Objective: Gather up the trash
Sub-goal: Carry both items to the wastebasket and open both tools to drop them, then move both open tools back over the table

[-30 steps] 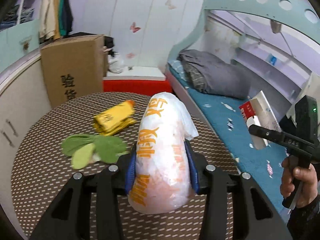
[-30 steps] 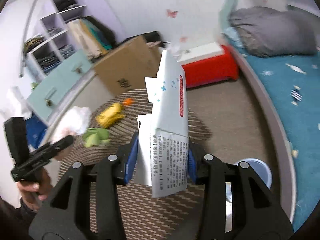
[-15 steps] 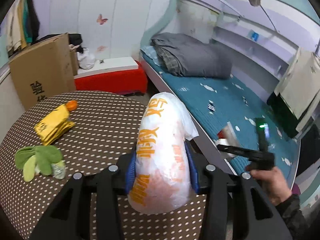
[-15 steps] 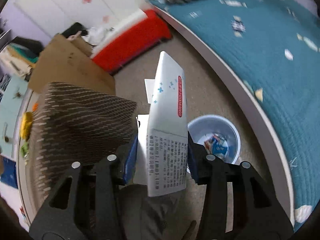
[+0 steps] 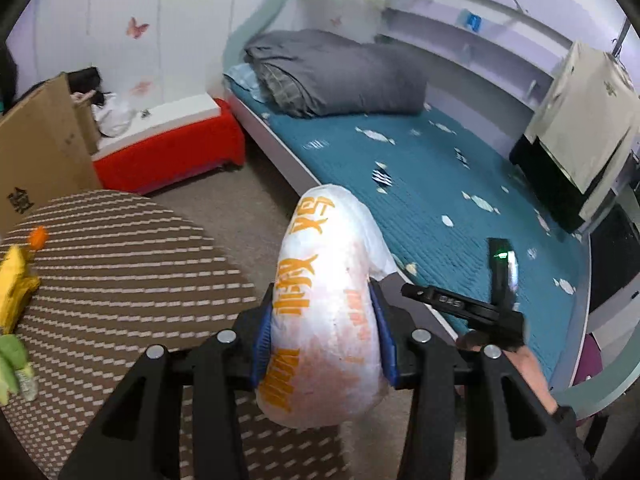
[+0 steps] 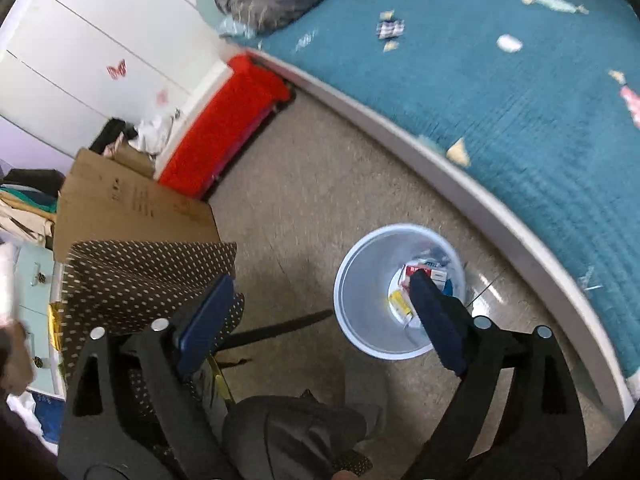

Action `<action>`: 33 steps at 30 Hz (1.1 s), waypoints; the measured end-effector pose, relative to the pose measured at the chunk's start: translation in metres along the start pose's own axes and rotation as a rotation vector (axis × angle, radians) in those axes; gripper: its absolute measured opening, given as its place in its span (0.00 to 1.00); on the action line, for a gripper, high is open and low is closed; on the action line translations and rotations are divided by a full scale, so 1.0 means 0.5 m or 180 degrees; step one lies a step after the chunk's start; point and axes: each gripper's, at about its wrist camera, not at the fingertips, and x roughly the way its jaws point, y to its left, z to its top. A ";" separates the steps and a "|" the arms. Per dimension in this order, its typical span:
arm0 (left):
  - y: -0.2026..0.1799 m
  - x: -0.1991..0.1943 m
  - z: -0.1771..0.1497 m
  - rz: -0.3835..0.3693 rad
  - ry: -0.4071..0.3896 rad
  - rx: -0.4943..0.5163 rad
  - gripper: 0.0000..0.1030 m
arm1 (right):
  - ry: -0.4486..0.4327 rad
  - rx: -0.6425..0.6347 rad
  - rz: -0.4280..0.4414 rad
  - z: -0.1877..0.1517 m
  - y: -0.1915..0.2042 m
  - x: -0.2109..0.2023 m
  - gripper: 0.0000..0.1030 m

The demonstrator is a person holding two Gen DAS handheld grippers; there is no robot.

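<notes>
Beside the teal bed (image 6: 520,128) and the polka-dot table (image 6: 136,276), the white wastebasket (image 6: 352,280) held wrappers while the right gripper (image 6: 320,316) was opening, empty, above it, and the left gripper (image 5: 324,336) clamped a white orange-lettered plastic bag (image 5: 324,312).

Free room and obstacles around the white bin (image 6: 352,280). Above its open mouth nothing intervenes — the right gripper (image 6: 320,312), jaws opening with nothing between them, hangs there. Bare floor (image 6: 320,168) lies beyond the bin. The bed frame (image 6: 460,184) curves close along its far side; the dotted table (image 6: 148,272) stands on the other side, its dark strut (image 6: 276,328) reaching toward the bin — a cardboard box (image 6: 132,208) and red bench (image 6: 228,120) lie further off.
</notes>
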 end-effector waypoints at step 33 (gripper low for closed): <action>-0.109 0.164 0.049 -0.0091 0.0367 0.0180 0.90 | -0.0558 -0.0282 0.0093 0.003 0.091 -0.197 0.94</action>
